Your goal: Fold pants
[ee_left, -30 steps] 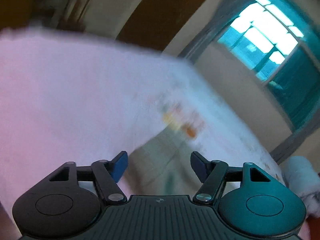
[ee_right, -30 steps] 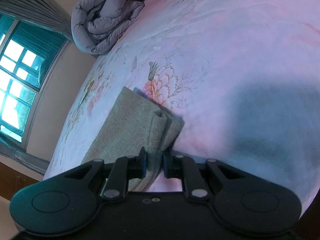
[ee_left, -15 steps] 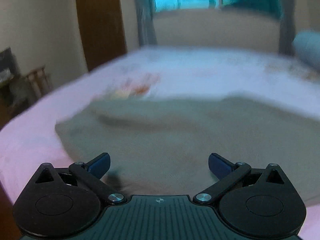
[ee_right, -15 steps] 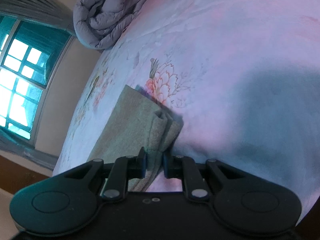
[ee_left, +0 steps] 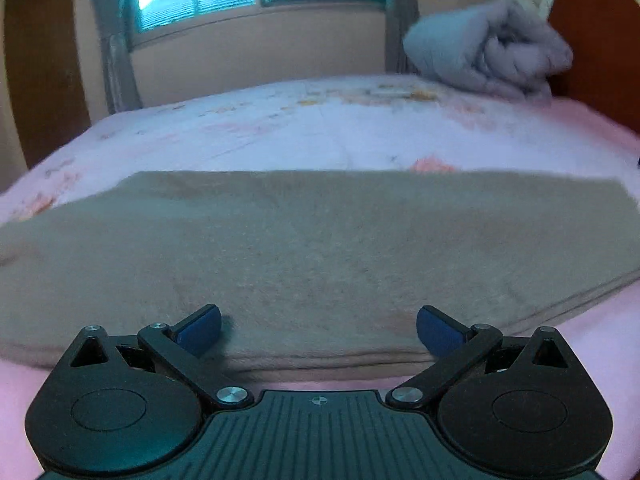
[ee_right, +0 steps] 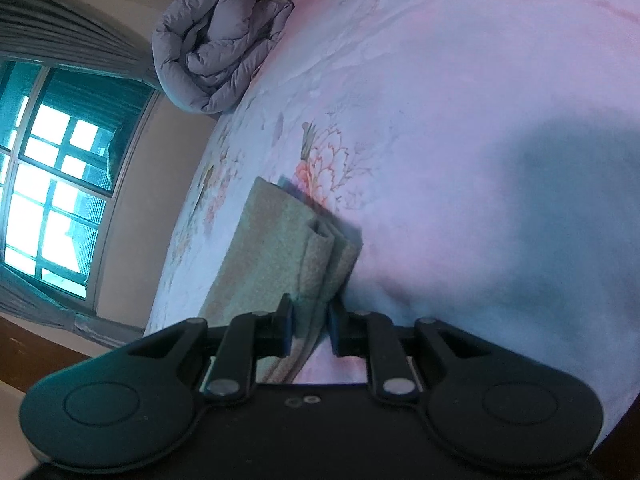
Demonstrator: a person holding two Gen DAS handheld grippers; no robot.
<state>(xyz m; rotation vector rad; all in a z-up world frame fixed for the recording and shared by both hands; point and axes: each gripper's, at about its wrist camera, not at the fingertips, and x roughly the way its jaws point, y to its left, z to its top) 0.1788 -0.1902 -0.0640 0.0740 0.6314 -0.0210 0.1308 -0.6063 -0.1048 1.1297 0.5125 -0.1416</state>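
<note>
The pants [ee_left: 304, 248] are a nappy, felt-like olive-tan cloth, folded into a long flat band that lies across the bed [ee_left: 280, 132]. The bed's sheet is smooth pale pink with a printed peony motif. In the left wrist view the band spans nearly the whole width, its stacked layer edges showing as thin parallel lines along the near side. The left gripper [ee_left: 319, 325] sits low at 6 o'clock over that near edge, jaws released and spread wide, blue pads apart with cloth between but not pinched. In the right wrist view the right gripper [ee_right: 311, 322] has its jaws clenched on the pants [ee_right: 272, 256] at the end of the band, where the layers buckle into a soft upright fold. A puffy grey quilted duvet [ee_right: 218, 46] lies rolled up at 11 o'clock, near the window [ee_right: 52, 196].
</note>
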